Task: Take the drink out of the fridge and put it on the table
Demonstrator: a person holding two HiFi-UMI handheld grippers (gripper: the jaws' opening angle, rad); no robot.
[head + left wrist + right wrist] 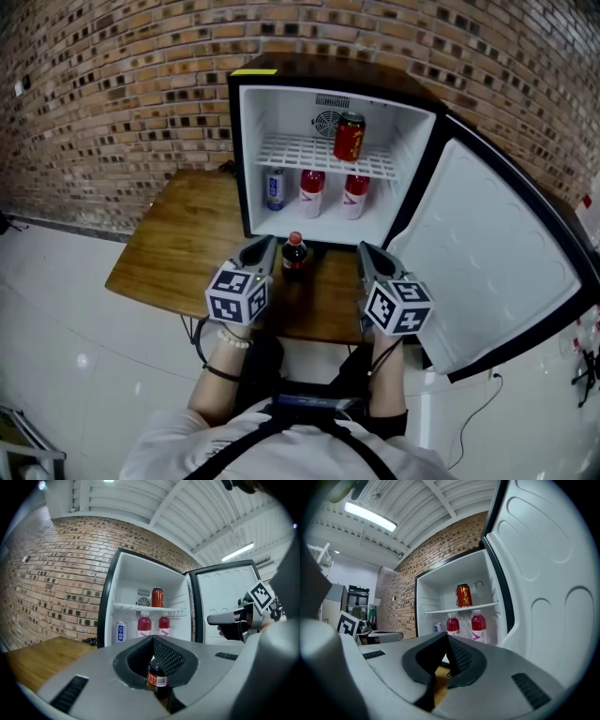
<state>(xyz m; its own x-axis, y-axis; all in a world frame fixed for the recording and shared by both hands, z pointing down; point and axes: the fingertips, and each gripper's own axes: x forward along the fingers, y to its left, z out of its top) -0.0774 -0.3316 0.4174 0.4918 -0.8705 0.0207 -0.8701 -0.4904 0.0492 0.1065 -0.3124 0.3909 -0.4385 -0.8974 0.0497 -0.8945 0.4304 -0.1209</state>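
A dark cola bottle [294, 255] with a red cap stands upright on the wooden table [178, 244], just in front of the open mini fridge [242, 159]. My left gripper [267, 246] hovers just left of the bottle with its jaws shut and nothing between them. In the left gripper view the bottle [157, 679] shows just beyond the closed tips of that gripper [153, 639]. My right gripper [364, 249] is to the right of the bottle, apart from it. Its jaws [447, 637] are shut and empty.
Inside the fridge a red can [349, 137] stands on the wire shelf, with two pink bottles [312, 192] and a blue can [275, 188] below. The fridge door [487, 253] hangs wide open at the right. A brick wall is behind.
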